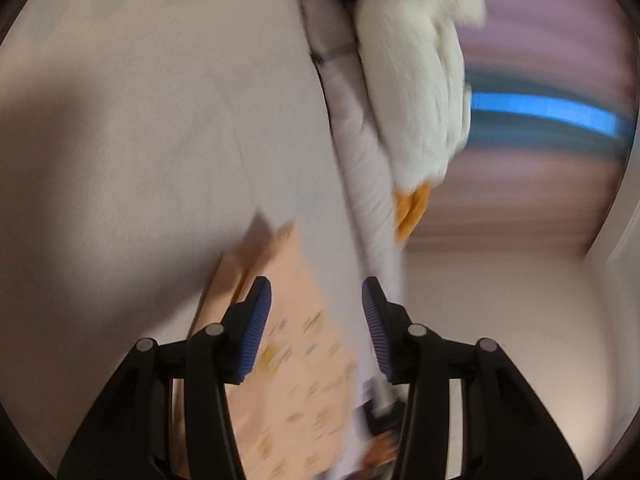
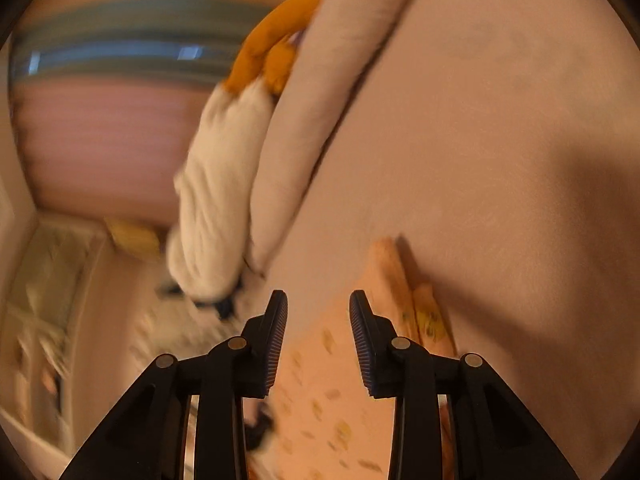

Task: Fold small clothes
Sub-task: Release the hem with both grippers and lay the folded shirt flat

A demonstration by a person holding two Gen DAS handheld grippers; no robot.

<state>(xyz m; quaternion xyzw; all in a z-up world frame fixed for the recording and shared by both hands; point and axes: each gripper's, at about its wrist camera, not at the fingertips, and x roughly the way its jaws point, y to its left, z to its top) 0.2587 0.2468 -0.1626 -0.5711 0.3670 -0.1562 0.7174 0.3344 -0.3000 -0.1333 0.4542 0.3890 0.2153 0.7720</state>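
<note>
A small peach garment (image 1: 296, 360) with little yellow prints lies folded on the pale bed sheet (image 1: 160, 140). My left gripper (image 1: 316, 284) hangs just over it, open, and its blue pads do not press on the cloth seen in the gap. In the right wrist view the same peach garment (image 2: 328, 392) lies under my right gripper (image 2: 319, 294). That gripper is also open, with a narrower gap and nothing pinched. A folded edge of the garment sticks out to the right of the right finger. Both views are blurred.
A white plush toy (image 1: 416, 80) with orange feet lies along a rolled pale quilt (image 1: 360, 160) at the bed's edge; it also shows as the plush toy (image 2: 216, 208). Beyond it are a pink wall and a blue stripe (image 1: 540, 112). The sheet (image 2: 500, 140) spreads wide.
</note>
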